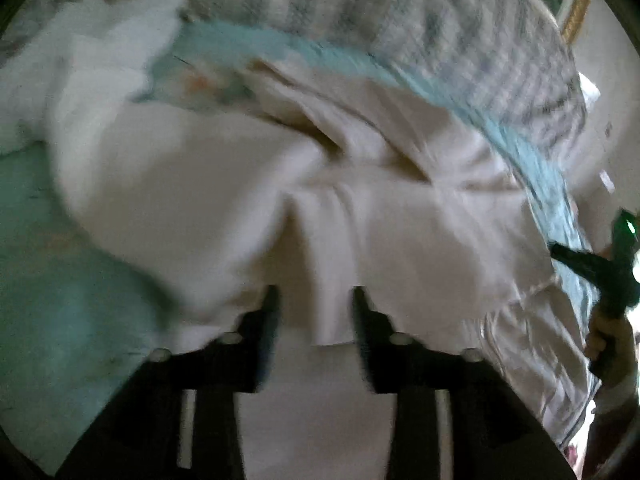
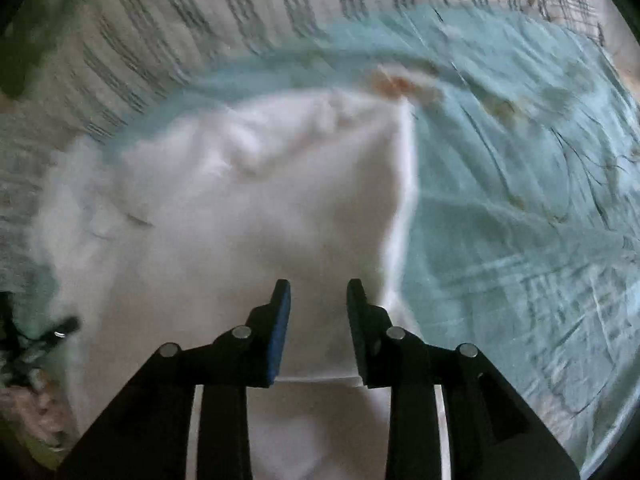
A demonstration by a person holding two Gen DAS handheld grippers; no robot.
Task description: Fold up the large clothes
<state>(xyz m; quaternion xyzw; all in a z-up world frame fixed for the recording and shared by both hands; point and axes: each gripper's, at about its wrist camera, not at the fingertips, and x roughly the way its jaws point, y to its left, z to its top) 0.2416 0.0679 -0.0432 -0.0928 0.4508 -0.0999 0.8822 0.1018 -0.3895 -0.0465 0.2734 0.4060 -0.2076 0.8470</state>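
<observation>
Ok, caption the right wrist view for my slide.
Right gripper, fingers apart, over a white garment on a teal bedsheet.

You have a plain white garment [image 2: 240, 208] on a pale teal sheet [image 2: 500, 240]; at twelve o'clock lies a grey-and-white checked blanket [image 1: 420, 12].

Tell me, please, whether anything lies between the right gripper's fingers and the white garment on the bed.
Nothing visible does. The right gripper hangs directly over the white garment, jaws apart, with only white cloth beneath and ahead of them on the teal bedsheet.
</observation>
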